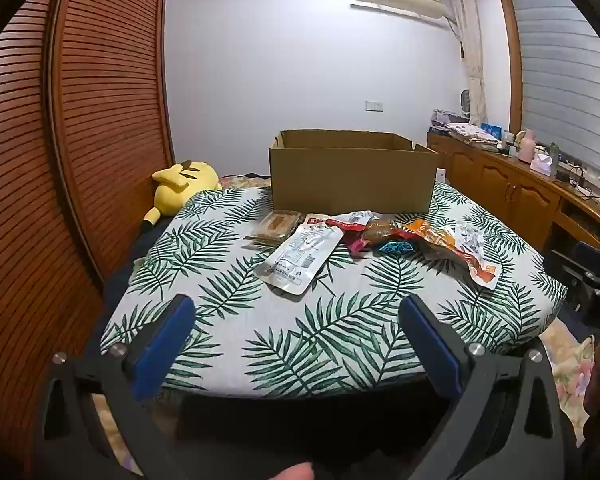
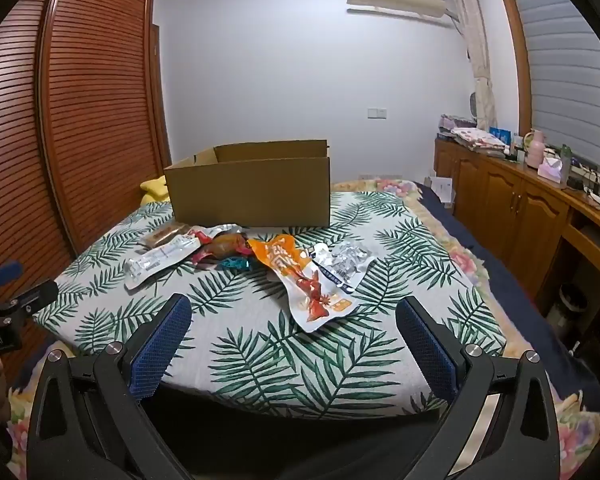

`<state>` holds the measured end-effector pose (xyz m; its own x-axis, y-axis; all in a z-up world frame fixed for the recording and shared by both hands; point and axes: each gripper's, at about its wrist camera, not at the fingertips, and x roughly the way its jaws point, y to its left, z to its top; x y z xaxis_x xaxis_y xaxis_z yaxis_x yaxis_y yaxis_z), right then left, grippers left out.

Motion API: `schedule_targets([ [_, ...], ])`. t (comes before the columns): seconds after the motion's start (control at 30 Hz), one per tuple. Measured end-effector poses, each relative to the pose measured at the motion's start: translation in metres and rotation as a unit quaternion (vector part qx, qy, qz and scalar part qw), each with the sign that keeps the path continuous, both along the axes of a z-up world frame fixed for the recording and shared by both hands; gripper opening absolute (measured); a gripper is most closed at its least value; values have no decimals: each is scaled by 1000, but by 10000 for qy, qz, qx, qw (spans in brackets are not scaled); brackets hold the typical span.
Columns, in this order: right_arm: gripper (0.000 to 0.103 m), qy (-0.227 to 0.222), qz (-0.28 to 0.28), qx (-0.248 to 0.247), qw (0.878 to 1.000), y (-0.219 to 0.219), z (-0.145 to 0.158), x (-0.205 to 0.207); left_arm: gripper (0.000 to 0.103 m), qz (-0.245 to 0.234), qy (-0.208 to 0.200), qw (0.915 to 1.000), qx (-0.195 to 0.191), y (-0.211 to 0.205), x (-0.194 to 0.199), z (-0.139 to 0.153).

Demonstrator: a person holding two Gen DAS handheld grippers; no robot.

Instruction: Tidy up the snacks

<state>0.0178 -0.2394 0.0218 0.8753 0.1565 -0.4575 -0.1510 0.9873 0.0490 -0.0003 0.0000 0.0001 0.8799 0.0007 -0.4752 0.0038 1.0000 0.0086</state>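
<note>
I've got both grippers hanging back at the near edge of the bed, w/ nothing in either. Left gripper (image 1: 295,312): jaws spread wide, released, blue pads facing each other over the leaf-print cover (image 1: 227,320). Right gripper (image 2: 291,312): same, jaws released and wide apart, empty.

Snacks sit in a loose row on the cover, just in front of the cardboard box (image 1: 352,172). Box is open-topped, upright, toward the far side of the cover; I can't see inside it from either cam.

From my left cam, left to right: clear tray pack (image 1: 276,225) w/ brown contents nearest the box wall; silver-white pouch (image 1: 302,256) lying flat, overlapping the tray's near corner, closest to my left jaws; red-topped packet (image 1: 350,222) behind it; brown wrapped piece (image 1: 380,231); small teal wrapper (image 1: 396,248); then the orange pouch (image 1: 432,236) and a white pouch w/ red print (image 1: 480,264) at the right end.

Right cam shows that right end better: the orange and white/red print looks like one long pouch (image 2: 300,276), lying partly over a silver pouch (image 2: 350,260), closest to my right jaws.

Yellow plush (image 1: 181,186) lies off the cover by the slatted wardrobe (image 1: 99,120), left of the box. Wooden cabinets (image 2: 512,208) run along the right wall.
</note>
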Motion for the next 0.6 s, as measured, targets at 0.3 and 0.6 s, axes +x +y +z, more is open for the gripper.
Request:
schedule_targets([
  [0.3, 103, -29, -10, -33, 10000, 0, 0, 0, 103, -4, -3, 10000, -1, 0, 0, 0],
  [0.6, 103, -35, -3, -35, 10000, 0, -1, -2, 103, -37, -32, 10000, 3, 0, -4, 6],
])
